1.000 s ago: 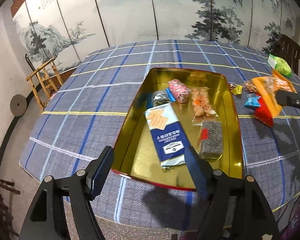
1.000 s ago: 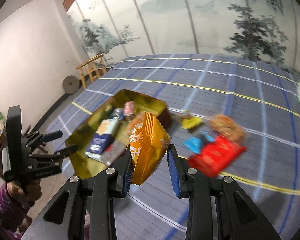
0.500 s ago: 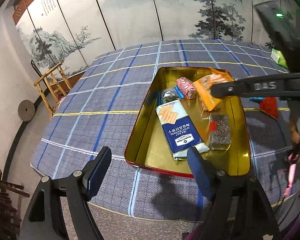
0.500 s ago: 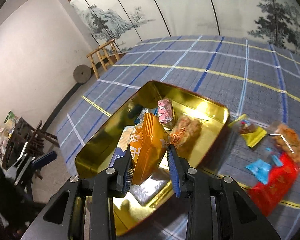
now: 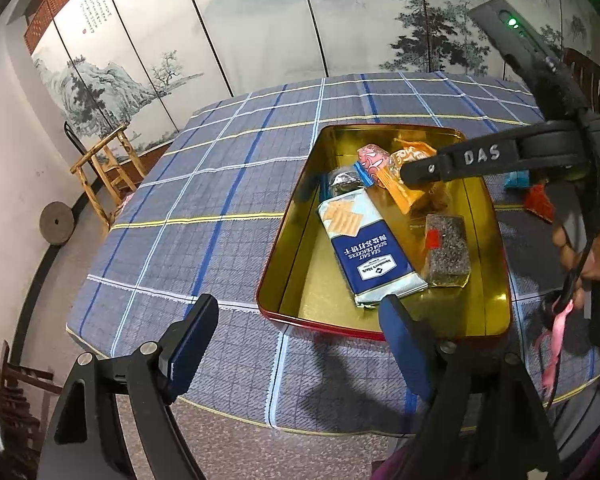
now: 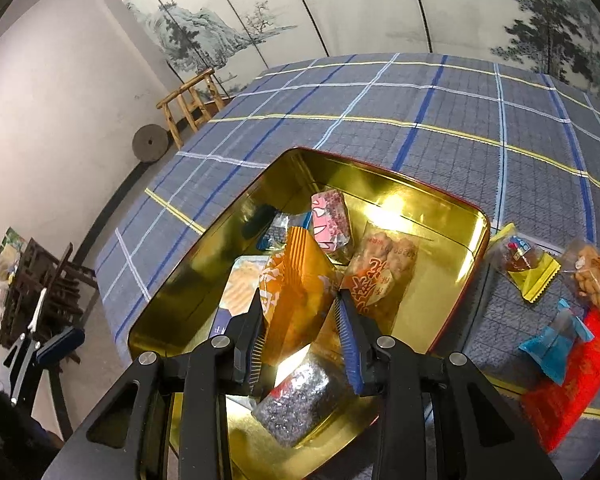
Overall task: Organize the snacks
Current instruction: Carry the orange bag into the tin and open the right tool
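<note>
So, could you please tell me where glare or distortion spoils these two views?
Right wrist view: bright glare on the gold tin floor beside the orange packet; left wrist view: evenly lit, sea salt crackers print readable; both bend the folding screen at the edges.

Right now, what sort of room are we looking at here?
Probably a traditional-style dining or tea room: a painted landscape screen lines the wall, a table under a plaid tablecloth holds a gold snack tin, and a wooden stand sits beside it.
</note>
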